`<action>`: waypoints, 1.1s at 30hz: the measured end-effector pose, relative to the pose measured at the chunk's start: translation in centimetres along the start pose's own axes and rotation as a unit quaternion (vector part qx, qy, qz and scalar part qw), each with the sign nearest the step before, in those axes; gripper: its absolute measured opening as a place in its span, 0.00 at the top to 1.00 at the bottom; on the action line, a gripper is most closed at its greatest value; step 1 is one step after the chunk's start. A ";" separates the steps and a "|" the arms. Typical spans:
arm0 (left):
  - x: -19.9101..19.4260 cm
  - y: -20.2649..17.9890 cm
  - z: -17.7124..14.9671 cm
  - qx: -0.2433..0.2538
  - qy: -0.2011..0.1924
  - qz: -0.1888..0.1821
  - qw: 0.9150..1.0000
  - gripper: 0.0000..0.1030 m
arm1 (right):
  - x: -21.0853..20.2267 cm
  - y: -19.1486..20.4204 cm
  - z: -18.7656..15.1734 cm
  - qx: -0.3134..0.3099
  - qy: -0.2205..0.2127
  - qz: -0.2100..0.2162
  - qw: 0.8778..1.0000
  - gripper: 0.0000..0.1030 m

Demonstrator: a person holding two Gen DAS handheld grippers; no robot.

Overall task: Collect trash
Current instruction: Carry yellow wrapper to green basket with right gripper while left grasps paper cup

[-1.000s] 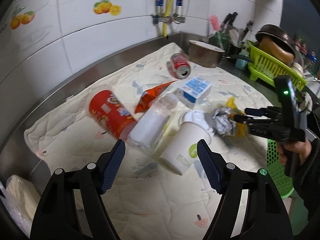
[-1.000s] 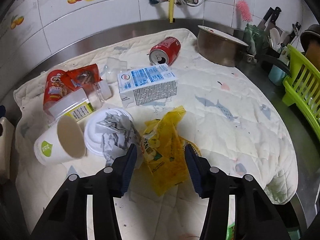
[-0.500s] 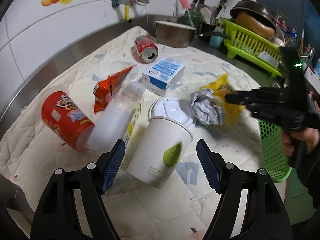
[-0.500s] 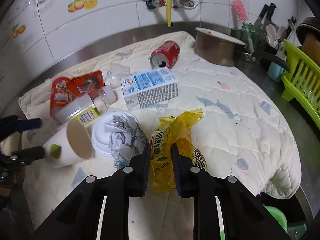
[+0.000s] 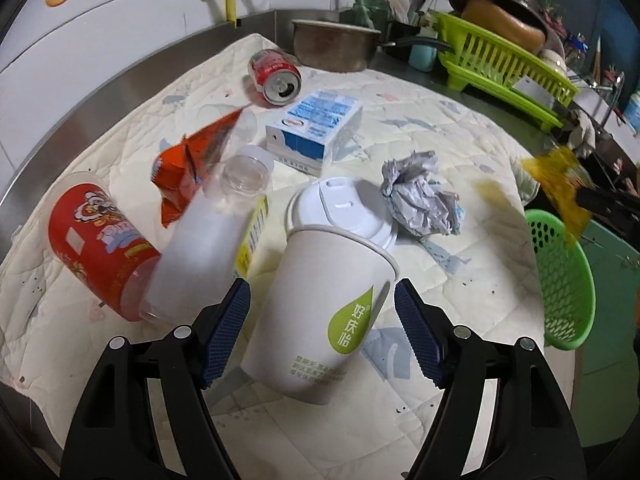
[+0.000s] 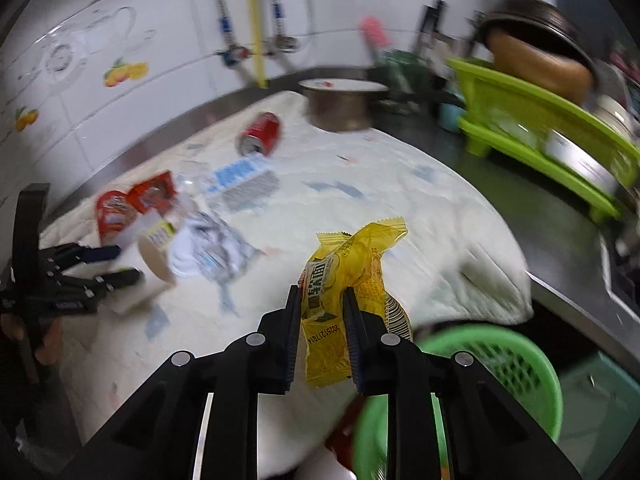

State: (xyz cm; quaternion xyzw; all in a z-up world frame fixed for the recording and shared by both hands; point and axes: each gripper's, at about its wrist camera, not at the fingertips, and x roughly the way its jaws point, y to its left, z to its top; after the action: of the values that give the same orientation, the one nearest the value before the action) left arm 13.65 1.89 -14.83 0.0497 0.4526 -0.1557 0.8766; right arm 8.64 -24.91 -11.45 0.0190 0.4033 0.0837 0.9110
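My right gripper is shut on a yellow snack wrapper and holds it up off the quilt, above and left of the green mesh basket. The wrapper shows blurred over the basket in the left wrist view. My left gripper is open, its fingers on either side of a white paper cup lying on its side. Near the cup lie a white lid, crumpled paper, a clear plastic bottle and a red tub.
A white quilt covers the steel counter. On it lie an orange wrapper, a blue-white carton and a red can. A steel pot and a green dish rack stand at the back right.
My right gripper closed on the yellow wrapper and carried it up and right, toward the green basket. My left gripper moved in around the paper cup.
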 end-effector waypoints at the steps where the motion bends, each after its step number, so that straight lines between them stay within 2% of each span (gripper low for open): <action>1: 0.2 -0.1 0.0 0.003 0.002 -0.001 1.000 0.28 | -0.2 -0.7 -0.8 0.009 0.006 -0.013 1.000 0.80; 5: 0.9 -0.4 -0.1 0.008 0.010 0.002 1.000 0.29 | -0.2 -3.1 -3.9 0.043 0.037 -0.043 0.997 0.80; 13: 0.4 -0.4 -0.4 0.001 0.008 0.015 1.000 0.39 | 0.5 -6.4 -8.5 0.087 0.079 -0.080 0.990 0.77; 18: -1.9 -1.3 -0.4 -0.007 -0.010 -0.011 1.000 0.41 | 0.9 -8.1 -10.3 0.113 0.097 -0.092 0.985 0.73; 19: -2.4 -1.9 -0.3 -0.003 -0.015 -0.019 1.000 0.41 | 0.9 -8.4 -10.7 0.117 0.097 -0.096 0.984 0.72; 22: -3.4 -4.0 0.2 0.011 -0.026 -0.041 0.999 0.41 | 0.7 -9.3 -11.5 0.128 0.099 -0.103 0.981 0.57; 24: -3.7 -5.8 0.7 0.023 -0.030 -0.058 0.998 0.41 | 0.2 -9.7 -11.9 0.137 0.095 -0.104 0.981 0.55; 26: -3.8 -8.2 1.4 0.044 -0.036 -0.079 0.995 0.41 | -0.5 -10.1 -12.3 0.144 0.090 -0.111 0.979 0.46; 33: -2.2 -17.0 2.6 0.110 -0.019 -0.142 0.984 0.41 | -5.1 -11.8 -13.0 0.173 0.046 -0.135 0.975 0.39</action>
State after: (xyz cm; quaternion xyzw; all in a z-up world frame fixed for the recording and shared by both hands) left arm 9.08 -14.26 -10.61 0.0784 0.4180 -0.3285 0.8433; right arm -2.71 -37.84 -17.75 0.1177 0.4517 -0.1098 0.8776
